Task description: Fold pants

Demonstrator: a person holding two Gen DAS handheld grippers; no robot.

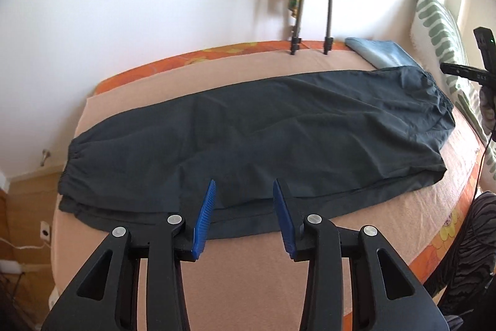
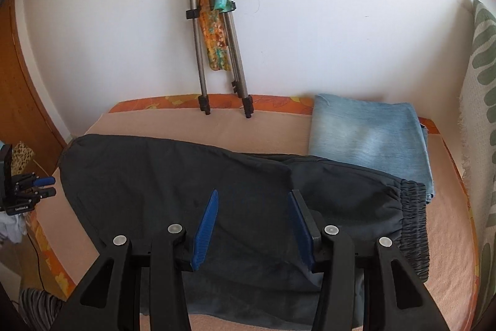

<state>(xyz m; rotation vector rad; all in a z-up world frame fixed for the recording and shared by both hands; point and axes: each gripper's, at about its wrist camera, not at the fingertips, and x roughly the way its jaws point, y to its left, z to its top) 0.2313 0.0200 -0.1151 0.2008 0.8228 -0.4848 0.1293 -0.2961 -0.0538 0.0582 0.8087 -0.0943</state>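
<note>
My left gripper (image 1: 243,207) is nearest, jaws parted, nothing between them, over the near edge of the dark pants (image 1: 248,132). My right gripper (image 2: 252,219) likewise stands open and empty. Pants lie lengthwise on the bed (image 1: 248,262).

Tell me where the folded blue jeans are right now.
The blue jeans lie at the bed's far right corner, just behind the dark pants, beside the leaf-patterned pillow.

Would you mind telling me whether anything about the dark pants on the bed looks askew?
Slightly. The pants are folded lengthwise, but the lower layer sticks out past the top one along the near edge. The layers are not lined up.
</note>
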